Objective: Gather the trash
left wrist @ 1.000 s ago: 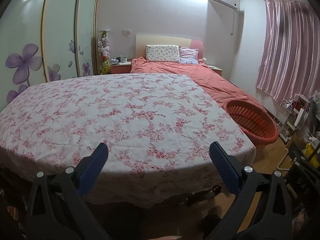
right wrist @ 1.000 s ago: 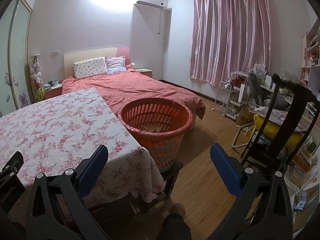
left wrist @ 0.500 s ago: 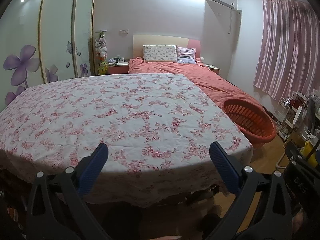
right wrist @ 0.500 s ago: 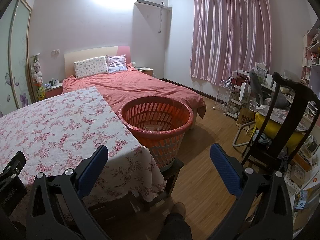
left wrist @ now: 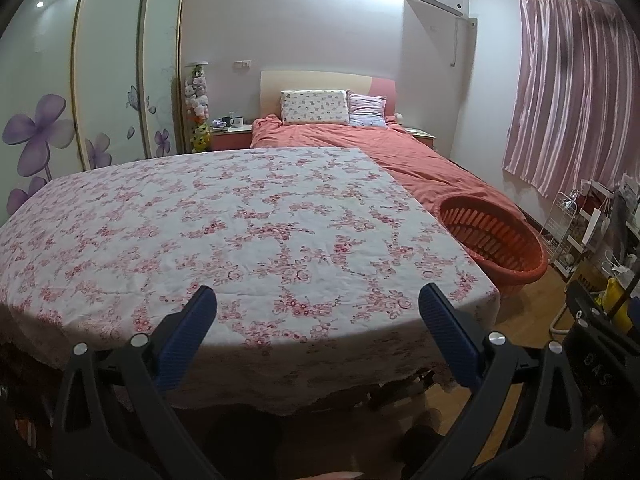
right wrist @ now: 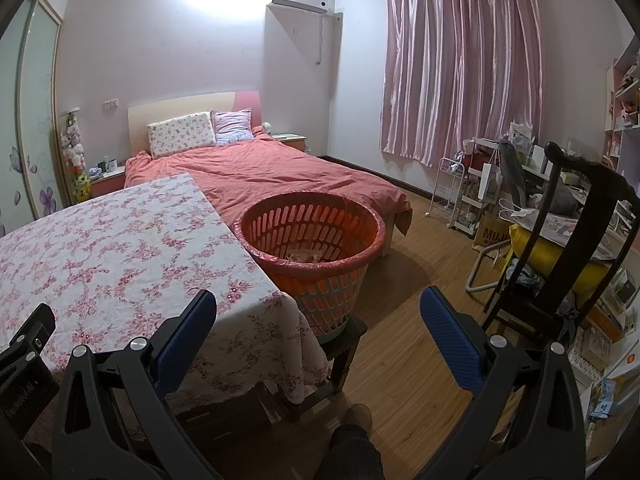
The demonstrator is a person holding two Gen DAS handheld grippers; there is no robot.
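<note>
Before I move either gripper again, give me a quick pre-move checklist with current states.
1. Left gripper jaws open, holding nothing: ok.
2. Right gripper jaws open, holding nothing: ok.
3. Orange basket upright beside the table's corner, mouth unobstructed: ok.
4. Trash to pick on the floral tablecloth: not ok, none visible.
5. Basket contents: something pale lies at the bottom; what it is, cannot tell.
6. Trash on the wooden floor: cannot tell.

White letters "DAS" stand on the black body of the right claw (left wrist: 596, 372) at the left wrist view's edge. A brown cardboard box (right wrist: 493, 236) on the floor reads "MUJ", the rest hidden.
</note>
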